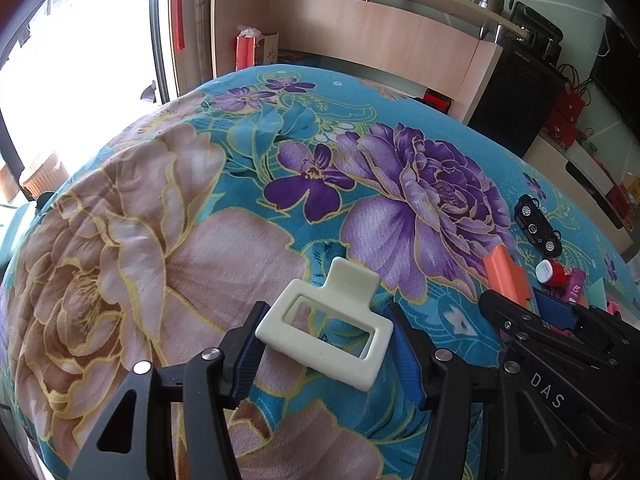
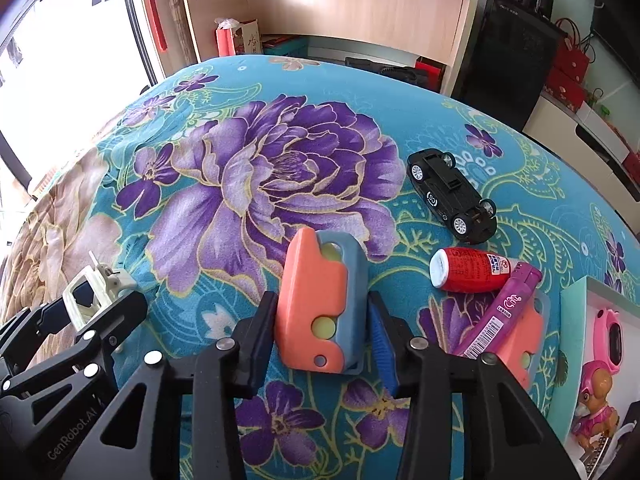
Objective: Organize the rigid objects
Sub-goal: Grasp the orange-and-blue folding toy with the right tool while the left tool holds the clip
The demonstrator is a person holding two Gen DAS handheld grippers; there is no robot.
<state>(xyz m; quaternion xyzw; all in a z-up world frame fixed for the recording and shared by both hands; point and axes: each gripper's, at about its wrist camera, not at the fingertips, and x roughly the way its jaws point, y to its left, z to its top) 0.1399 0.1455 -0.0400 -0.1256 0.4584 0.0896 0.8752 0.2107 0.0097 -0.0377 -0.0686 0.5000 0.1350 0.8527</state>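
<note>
- One large bed [image 2: 360, 128], under a teal blanket printed with purple and pink flowers, carries everything here; a wooden headboard [image 1: 360, 36] stands behind it.
- The left gripper [image 1: 324, 344] holds the cream plastic frame [image 1: 332, 328], a flat piece with a rectangular window and a tab on top; the jaws are closed on its two short sides, both blue pads touching it. From the right wrist view the frame sits clamped at the far left.
- The right gripper [image 2: 324, 328] has the orange and blue block [image 2: 320, 300] between its jaws. The left pad lies against the orange side and the right pad against the blue side, so it grips the block, which stands upright on the blanket.
- A teal-edged box [image 2: 572, 320] at the right edge holds a pink toy figure [image 2: 596, 392].
- A black toy car [image 2: 452, 196] lies upside down, wheels up, beyond the block and to its right.
- A second orange and blue block [image 2: 524, 344] lies near the box, partly under a pink tube.
- The pink tube [image 2: 504, 316], with a barcode label, rests tilted across it.
- A small red bottle [image 2: 468, 272] with a white cap lies on its side, touching the tube's upper end.
</note>
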